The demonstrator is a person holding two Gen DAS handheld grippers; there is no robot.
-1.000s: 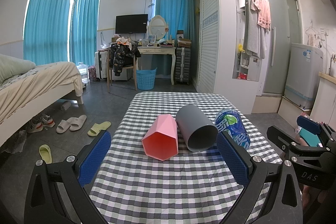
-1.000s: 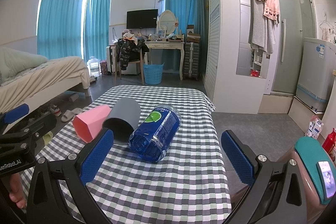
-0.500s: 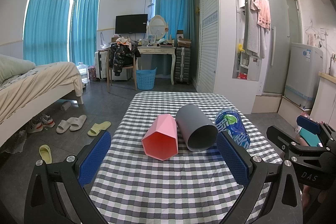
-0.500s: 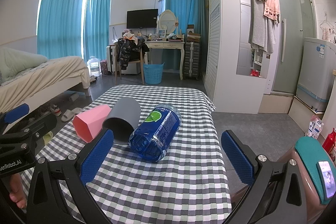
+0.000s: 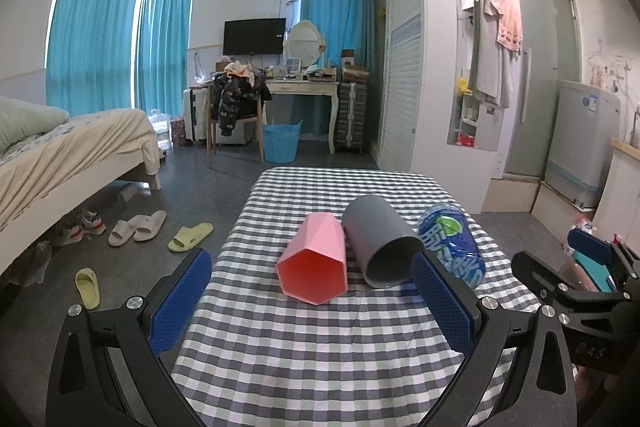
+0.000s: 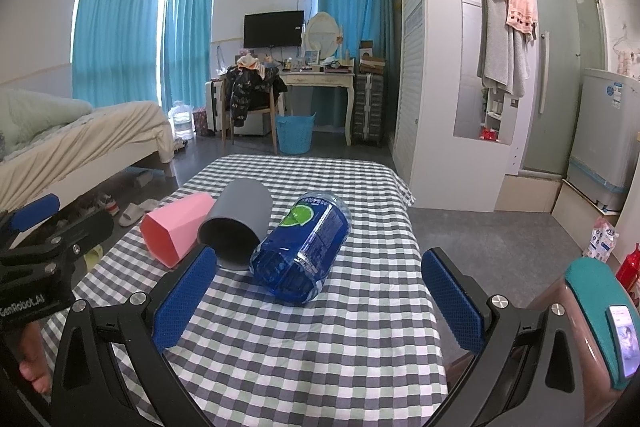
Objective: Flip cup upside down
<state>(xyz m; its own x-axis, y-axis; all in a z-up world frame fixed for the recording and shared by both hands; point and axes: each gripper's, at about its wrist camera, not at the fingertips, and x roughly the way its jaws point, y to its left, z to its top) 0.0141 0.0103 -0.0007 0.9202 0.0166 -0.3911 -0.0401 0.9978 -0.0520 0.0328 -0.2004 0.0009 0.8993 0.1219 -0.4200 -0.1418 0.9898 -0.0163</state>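
Three things lie on their sides on the checked table [image 5: 320,347]: a pink hexagonal cup [image 5: 314,265], a grey round cup [image 5: 378,243] and a blue bottle [image 5: 452,243], open mouths toward me. My left gripper [image 5: 312,299] is open and empty, just short of the pink and grey cups. In the right wrist view the pink cup [image 6: 176,227], grey cup [image 6: 238,223] and blue bottle [image 6: 304,247] lie side by side. My right gripper [image 6: 316,297] is open and empty, just short of the bottle.
The table [image 6: 320,347] stands in a bedroom. A bed [image 5: 60,155] is at the left, slippers [image 5: 140,227] lie on the floor, a wardrobe [image 5: 420,67] is at the right. The other gripper shows at the right edge of the left wrist view [image 5: 580,279].
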